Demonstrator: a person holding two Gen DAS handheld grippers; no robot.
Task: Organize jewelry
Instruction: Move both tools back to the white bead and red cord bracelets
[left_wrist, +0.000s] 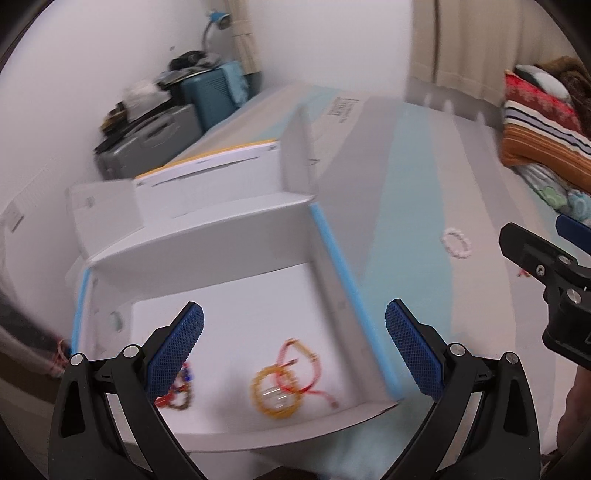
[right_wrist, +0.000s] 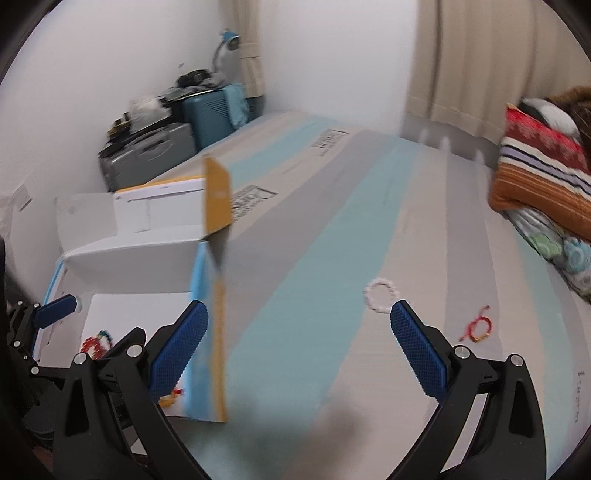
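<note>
A big flat cardboard sheet (right_wrist: 332, 229) with grey and pale blue stripes covers the work surface. At its far right lies a pile of folded blankets (right_wrist: 543, 173); past its far left corner stand suitcases (left_wrist: 147, 144) against the wall. On the left part of the sheet sits an open white box (left_wrist: 207, 251) with blue edges and raised flaps.

The left gripper (left_wrist: 294, 349) hangs over the box with its blue-padded jaws spread wide and nothing between them. The right gripper (right_wrist: 299, 347) hangs over the sheet just right of the box, jaws equally wide apart and empty.

Inside the box lie a yellow bead bracelet (left_wrist: 273, 393), a red cord bracelet (left_wrist: 299, 365) overlapping it, and a dark multicoloured bracelet (left_wrist: 177, 391) partly hidden behind the left gripper's finger. Out on the sheet, well apart from the box, lie a white bead bracelet (right_wrist: 380, 295) and, near it to the right, a small red cord bracelet (right_wrist: 478, 326).
</note>
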